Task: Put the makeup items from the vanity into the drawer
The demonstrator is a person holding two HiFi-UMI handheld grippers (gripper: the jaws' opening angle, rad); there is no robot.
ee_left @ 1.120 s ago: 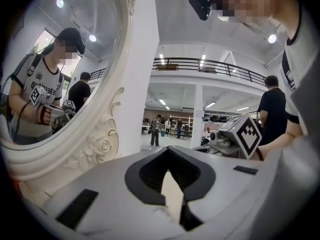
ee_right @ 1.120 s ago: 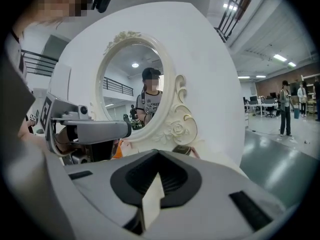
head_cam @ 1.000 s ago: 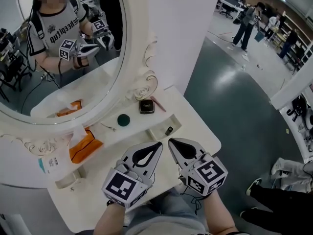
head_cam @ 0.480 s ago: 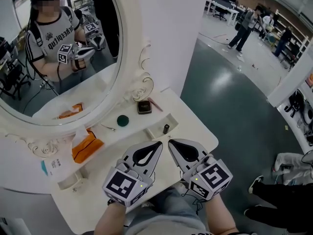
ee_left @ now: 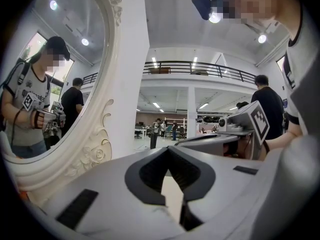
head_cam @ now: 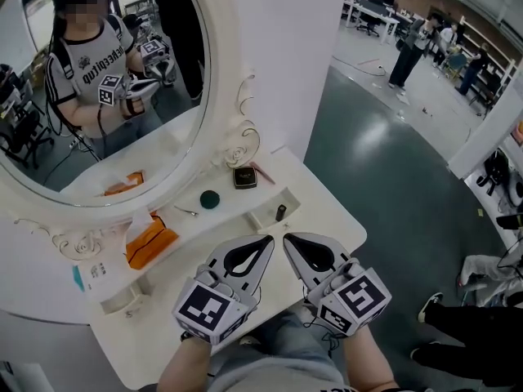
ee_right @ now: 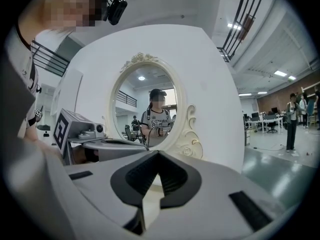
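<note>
Vanity (head_cam: 328, 229) before me, my left gripper (head_cam: 267, 241) and right gripper (head_cam: 287, 238) clenched empty, green compact (head_cam: 210, 199) near square compact (head_cam: 244, 177).

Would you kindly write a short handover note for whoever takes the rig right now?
Left hand-held gripper: shut, empty, over the front of the vanity.
Right hand-held gripper: shut, empty, beside the left one.
Things: black compact, green disc and pink stick lie at the back of the vanity; small dark bottle stands in the tray.
Done: nothing put away; no drawer in view.
Left: open the drawer and move every item in.
</note>
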